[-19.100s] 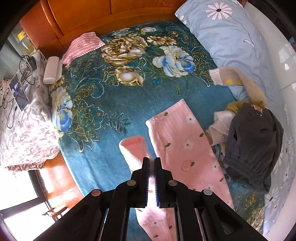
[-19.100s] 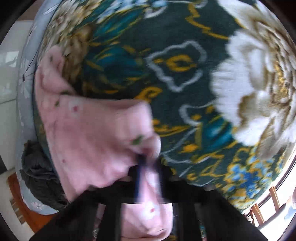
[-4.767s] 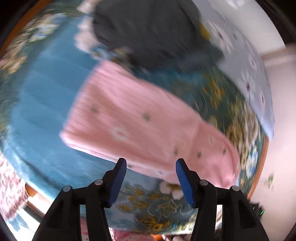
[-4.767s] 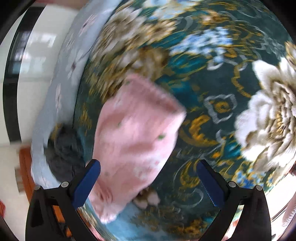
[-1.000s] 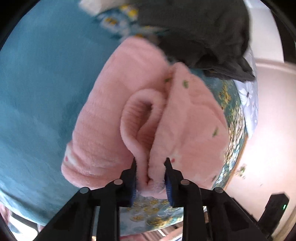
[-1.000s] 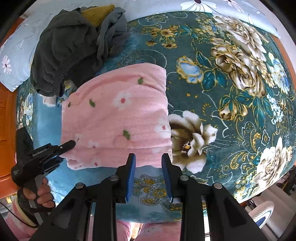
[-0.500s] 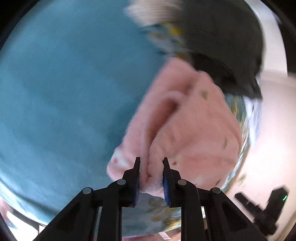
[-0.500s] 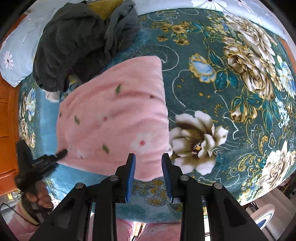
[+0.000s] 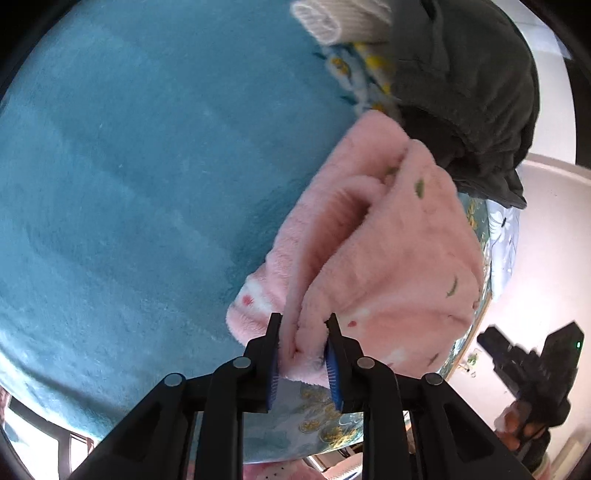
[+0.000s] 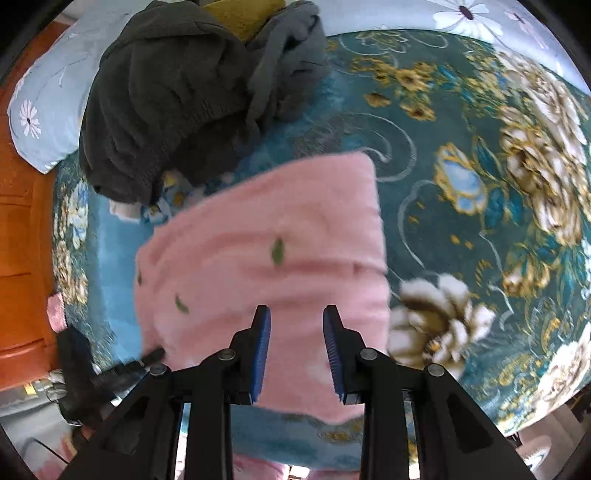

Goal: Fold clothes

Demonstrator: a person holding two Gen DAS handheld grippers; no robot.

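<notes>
You are working over the teal floral blanket (image 10: 480,155) on the bed, with the pink fleece garment (image 10: 266,254) lying folded near its front edge, just in front of the heap of dark grey clothes (image 10: 177,85).

The step in hand looks like the last handling of this folded piece: your left gripper (image 9: 302,341) has its fingers closed narrowly on the bunched layers at one end of the bundle, lifting that end off the blanket. Your right gripper (image 10: 295,332) hovers over the opposite side with its fingers a moderate gap apart, and nothing is visibly pinched between them.

Next, I judge you need either to bring the right fingers down on the free edge to share the load, or to carry the bundle one-handed without letting the layers slide apart.

The left wrist view shows the grip itself and the rolled inner layers. The right wrist view hides that pinch but shows the bundle's flat top, the yellow piece (image 10: 240,13) in the heap, and the pale blue pillow (image 10: 48,110).
</notes>
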